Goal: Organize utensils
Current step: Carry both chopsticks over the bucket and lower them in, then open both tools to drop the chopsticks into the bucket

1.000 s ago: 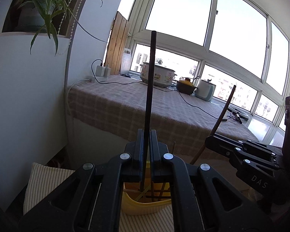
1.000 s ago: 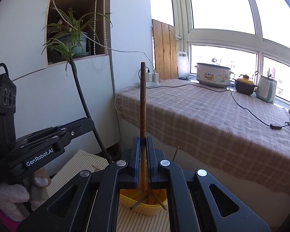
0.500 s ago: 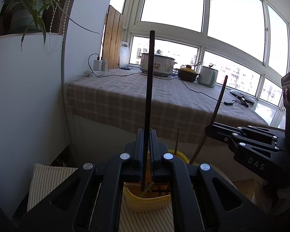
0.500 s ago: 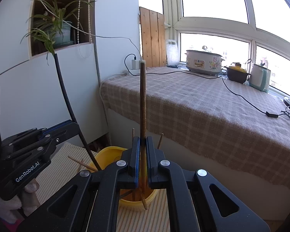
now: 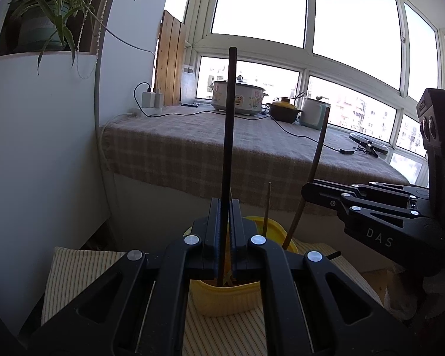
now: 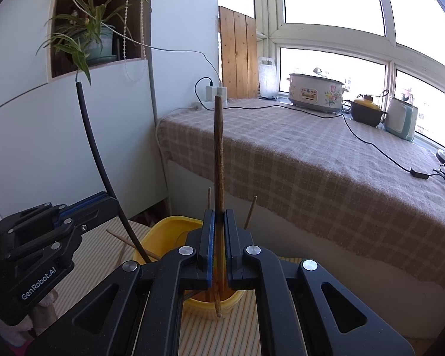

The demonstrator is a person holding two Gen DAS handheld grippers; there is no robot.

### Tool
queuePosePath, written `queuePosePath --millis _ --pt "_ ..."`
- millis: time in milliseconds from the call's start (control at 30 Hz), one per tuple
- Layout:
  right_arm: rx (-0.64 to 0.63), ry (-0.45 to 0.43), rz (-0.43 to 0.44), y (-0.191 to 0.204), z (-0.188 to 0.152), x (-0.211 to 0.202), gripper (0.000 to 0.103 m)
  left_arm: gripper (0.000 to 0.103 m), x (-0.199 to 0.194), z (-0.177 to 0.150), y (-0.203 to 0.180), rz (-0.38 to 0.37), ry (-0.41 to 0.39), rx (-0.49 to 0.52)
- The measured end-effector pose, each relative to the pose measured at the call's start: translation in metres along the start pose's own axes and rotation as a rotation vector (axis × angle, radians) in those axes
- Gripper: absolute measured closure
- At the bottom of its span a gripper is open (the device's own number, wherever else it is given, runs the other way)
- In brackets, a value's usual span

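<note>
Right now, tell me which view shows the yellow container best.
The right wrist view: the yellow container shows its open rim and inner wall beside the right gripper. In the left wrist view the left gripper hides most of the yellow container.

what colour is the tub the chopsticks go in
Yellow tub, clearest in the right wrist view.

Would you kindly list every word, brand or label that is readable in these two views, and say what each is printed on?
"DAS": on the side of the right tongs, seen from the left camera.
"GenRobot.AI": on the side of the left tongs, seen from the right camera.
Yellow panel on the flowered cooker: too small to read.
Marking on the black camera housing at the right edge: too blurred to read.
</note>
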State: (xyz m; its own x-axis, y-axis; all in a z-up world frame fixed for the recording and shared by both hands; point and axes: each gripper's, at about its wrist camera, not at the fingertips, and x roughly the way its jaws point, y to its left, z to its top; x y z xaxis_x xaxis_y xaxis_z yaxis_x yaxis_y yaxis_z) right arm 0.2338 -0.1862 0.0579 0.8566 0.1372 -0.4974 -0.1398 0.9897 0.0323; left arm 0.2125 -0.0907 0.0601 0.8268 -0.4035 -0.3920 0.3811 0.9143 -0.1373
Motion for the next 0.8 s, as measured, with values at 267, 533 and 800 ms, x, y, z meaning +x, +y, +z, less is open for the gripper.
queuePosePath --millis 267,533,800 --pt "-0.008 0.019 -0.015 0.002 -0.002 0.009 0.098 0.100 -0.002 -0.002 0.002 -0.018 -0.006 0.009" --pt "-0.007 0.060 -0.021 0.002 -0.011 0.020 0.098 0.100 0.007 -0.010 0.006 -0.011 0.012 0.005" --pt "0.009 0.082 -0.013 0.001 -0.019 0.025 0.098 0.090 0.010 -0.018 0.007 -0.001 0.032 0.000"
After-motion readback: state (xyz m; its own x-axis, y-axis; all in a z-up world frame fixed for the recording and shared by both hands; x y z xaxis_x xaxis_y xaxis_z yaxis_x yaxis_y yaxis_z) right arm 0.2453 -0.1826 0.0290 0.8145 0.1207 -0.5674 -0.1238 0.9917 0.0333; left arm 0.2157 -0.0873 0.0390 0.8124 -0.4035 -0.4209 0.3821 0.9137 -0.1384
